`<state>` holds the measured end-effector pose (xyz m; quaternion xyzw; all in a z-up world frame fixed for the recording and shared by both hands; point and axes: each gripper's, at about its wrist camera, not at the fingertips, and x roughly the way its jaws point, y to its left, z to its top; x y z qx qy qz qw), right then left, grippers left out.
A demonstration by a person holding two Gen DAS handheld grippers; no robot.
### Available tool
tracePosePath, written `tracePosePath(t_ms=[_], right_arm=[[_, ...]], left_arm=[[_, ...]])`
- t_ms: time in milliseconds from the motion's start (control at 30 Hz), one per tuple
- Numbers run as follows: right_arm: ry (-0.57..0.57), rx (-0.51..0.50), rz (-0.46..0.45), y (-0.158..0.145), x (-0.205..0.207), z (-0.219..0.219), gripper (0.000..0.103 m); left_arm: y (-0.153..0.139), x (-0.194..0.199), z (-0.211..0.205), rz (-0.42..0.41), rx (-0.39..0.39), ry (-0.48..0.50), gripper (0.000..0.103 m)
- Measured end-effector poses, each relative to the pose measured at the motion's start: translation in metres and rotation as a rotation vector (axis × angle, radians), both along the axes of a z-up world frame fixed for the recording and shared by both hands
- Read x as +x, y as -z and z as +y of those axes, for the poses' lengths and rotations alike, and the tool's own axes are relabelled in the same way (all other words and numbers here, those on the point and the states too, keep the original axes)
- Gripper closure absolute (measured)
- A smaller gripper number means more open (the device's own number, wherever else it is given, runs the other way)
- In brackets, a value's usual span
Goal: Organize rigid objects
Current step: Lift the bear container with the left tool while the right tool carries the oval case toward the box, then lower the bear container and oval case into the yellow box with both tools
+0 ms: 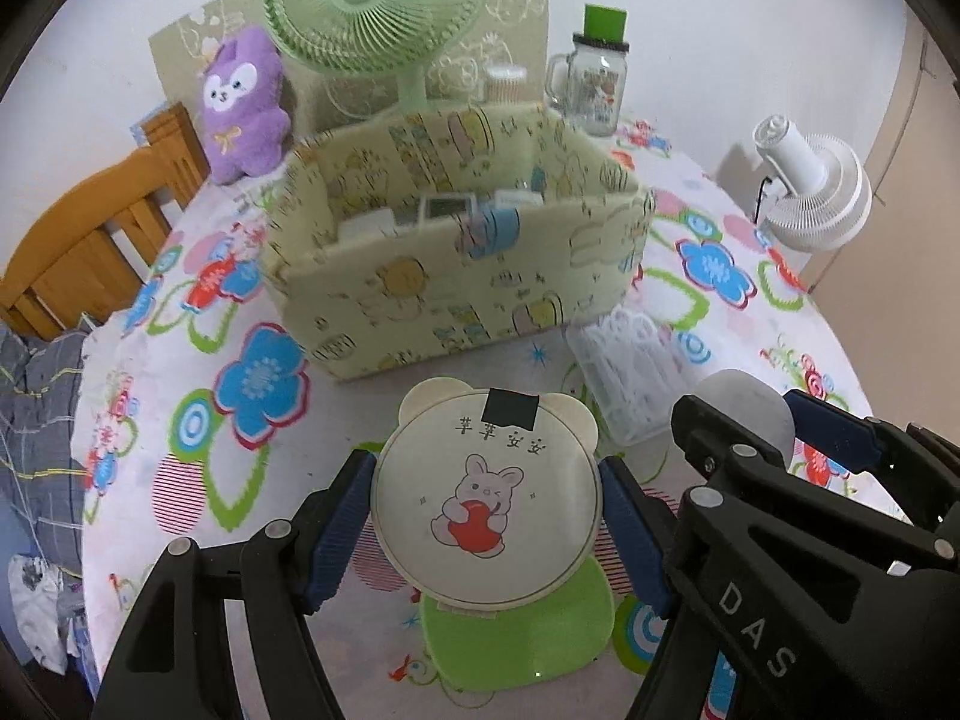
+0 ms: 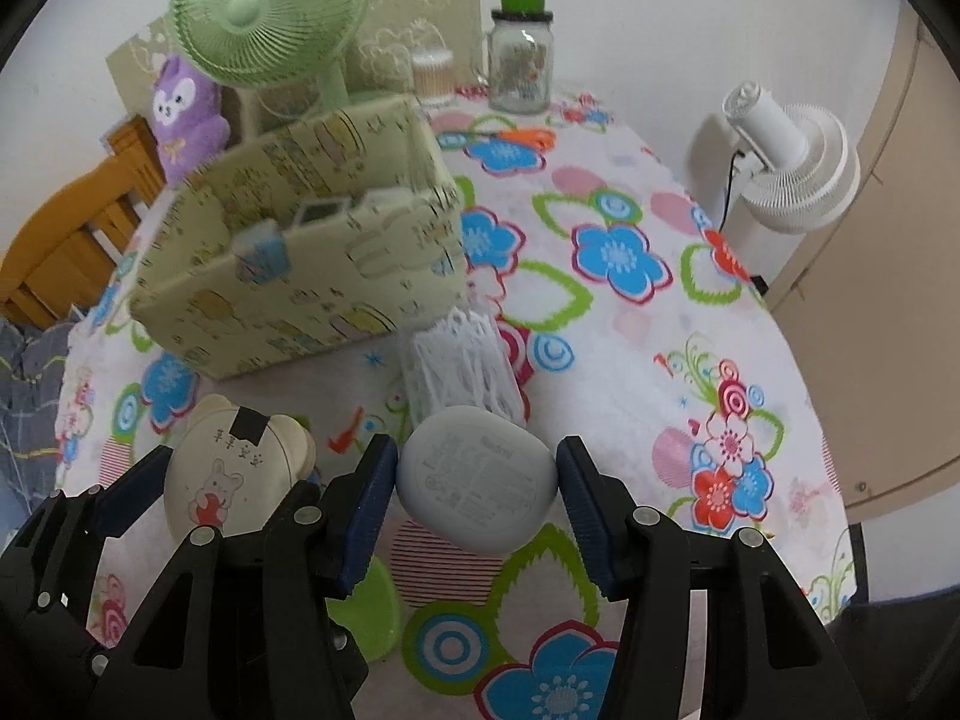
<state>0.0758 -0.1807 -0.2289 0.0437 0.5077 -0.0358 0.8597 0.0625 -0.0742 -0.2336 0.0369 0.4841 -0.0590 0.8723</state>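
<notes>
While both hands hover low over the flowered tablecloth, each gripper has a piece clamped and ready. Low in the left wrist view, the left gripper has its blue pads pressed against the two sides of the round bear-eared case, a cream disc with a rabbit print. It's held by the rim, face up to the camera, so the printed lid stays flat and unobstructed. Its two ears and a black tape patch point toward the top of the frame, straight at the patterned storage box. Being round, it has no real long axis; ears-forward is the only direction to call. A green piece shows beneath it, and whether that belongs to the case I can't tell.

Over in the right wrist view, bottom centre, the right gripper is closed on the grey oval case, pads pinching its two ends. So the long axis runs left to right across the frame, fine print facing up.

That storage box sits upper left there, mouth open, a few pale boxes already inside. My read: it's the destination, and both pieces are carried toward it. Just ahead of the grey case lies a clear box of white clips, right beside the storage box, likely awaiting its turn.
</notes>
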Motion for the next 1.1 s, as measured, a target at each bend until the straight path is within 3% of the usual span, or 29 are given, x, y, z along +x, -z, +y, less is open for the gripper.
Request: tracePosePath(t_ms=[600, 1100], right_arm=[[-0.071, 0.033, -0.124, -0.066, -0.009, 0.022, 0.045], [-0.097, 0.036, -0.179, -0.104, -0.001, 0.027, 0.045]], left_arm=[[-0.065, -0.018, 0.021, -0.123, 0.031, -0.081, 0.027], [-0.099, -0.013, 0.027, -0.174, 0.026, -0.113, 0.027]])
